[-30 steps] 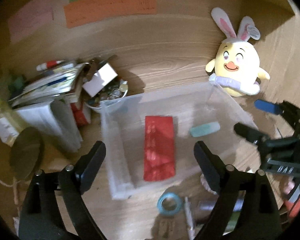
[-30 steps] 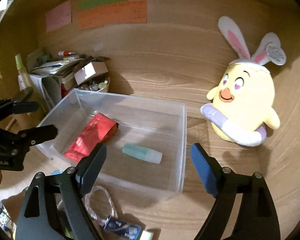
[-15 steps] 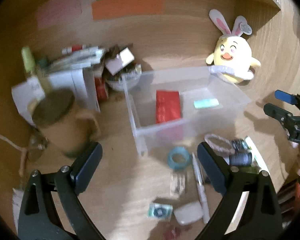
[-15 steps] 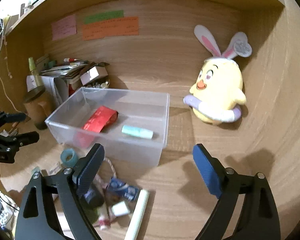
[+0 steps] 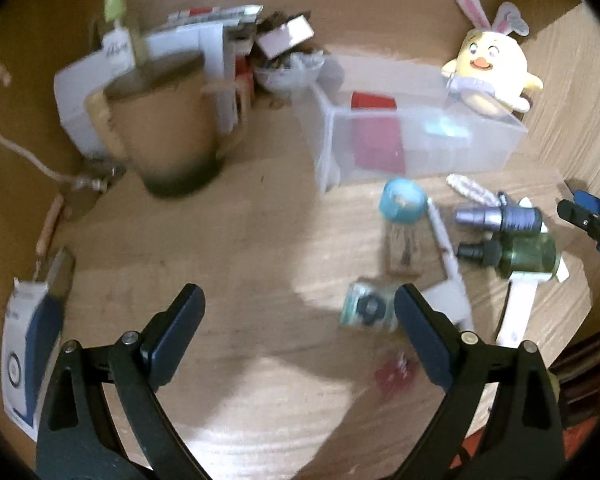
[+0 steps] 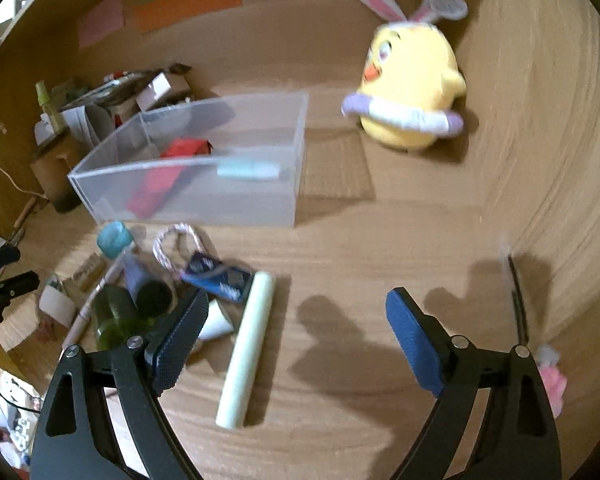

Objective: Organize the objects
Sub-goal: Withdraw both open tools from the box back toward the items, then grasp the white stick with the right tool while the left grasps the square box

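A clear plastic box (image 6: 204,184) stands on the wooden surface (image 6: 360,248) with its long side across the right wrist view; inside it lie a red packet (image 6: 168,172), its long axis running from the near left wall up toward the far side, and a pale teal tube (image 6: 248,170) lying flat, roughly parallel to the near wall; a yellow plush chick (image 6: 410,92) with rabbit ears sits upright beyond the box, just beside its far right corner

In front of the box a heap of loose things lies on the surface: a teal tape roll (image 5: 402,205), a braided cord loop (image 6: 178,246), a blue packet (image 6: 218,276), a dark green bottle (image 5: 516,256) on its side with its black neck pointing left in the left wrist view, and a purple bottle (image 5: 500,218) lying parallel just beyond it; a pale green stick (image 6: 246,348) lies alone, its long axis running from near the camera away toward the box

The left tool (image 5: 298,334) hangs spread wide over bare surface, gripping nothing; the right tool (image 6: 296,340) is likewise spread apart and empty, the stick just beside its left finger; a brown mug (image 5: 168,132) stands at far left, blurred
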Demonstrator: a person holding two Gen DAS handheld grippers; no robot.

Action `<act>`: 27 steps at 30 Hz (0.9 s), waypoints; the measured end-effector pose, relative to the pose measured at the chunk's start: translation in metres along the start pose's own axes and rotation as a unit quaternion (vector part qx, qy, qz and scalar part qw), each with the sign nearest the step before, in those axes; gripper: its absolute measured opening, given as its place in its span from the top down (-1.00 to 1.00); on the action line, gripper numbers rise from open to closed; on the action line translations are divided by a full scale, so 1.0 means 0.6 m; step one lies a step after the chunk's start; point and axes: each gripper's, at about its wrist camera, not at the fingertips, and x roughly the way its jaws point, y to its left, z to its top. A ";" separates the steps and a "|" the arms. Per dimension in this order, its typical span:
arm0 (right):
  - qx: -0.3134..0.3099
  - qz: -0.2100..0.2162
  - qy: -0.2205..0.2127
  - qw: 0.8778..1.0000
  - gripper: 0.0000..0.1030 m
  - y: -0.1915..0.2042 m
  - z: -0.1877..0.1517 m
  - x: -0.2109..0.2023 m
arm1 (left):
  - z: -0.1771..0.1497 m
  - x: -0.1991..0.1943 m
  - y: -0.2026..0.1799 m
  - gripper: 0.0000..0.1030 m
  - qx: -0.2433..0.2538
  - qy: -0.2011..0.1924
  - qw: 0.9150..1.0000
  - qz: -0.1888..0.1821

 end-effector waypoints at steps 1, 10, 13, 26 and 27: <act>0.004 0.003 0.006 1.000 -0.73 -0.002 -0.005 0.003 | -0.004 0.001 0.002 -0.88 -0.001 0.002 1.000 0.000; 0.002 0.007 0.029 1.000 -0.57 0.007 -0.031 0.023 | -0.028 0.013 -0.007 -0.88 0.001 0.019 1.000 -0.018; 0.000 0.013 0.033 0.999 -0.37 0.010 -0.031 0.027 | -0.029 0.021 -0.016 -0.88 0.009 0.018 1.000 -0.017; -0.011 0.004 0.030 0.999 0.60 0.015 -0.033 0.041 | -0.014 0.042 -0.026 -0.23 0.010 0.005 1.000 -0.018; -0.010 0.002 0.029 1.000 0.67 0.014 -0.033 0.041 | -0.014 0.040 -0.028 -0.06 0.011 0.001 1.000 -0.015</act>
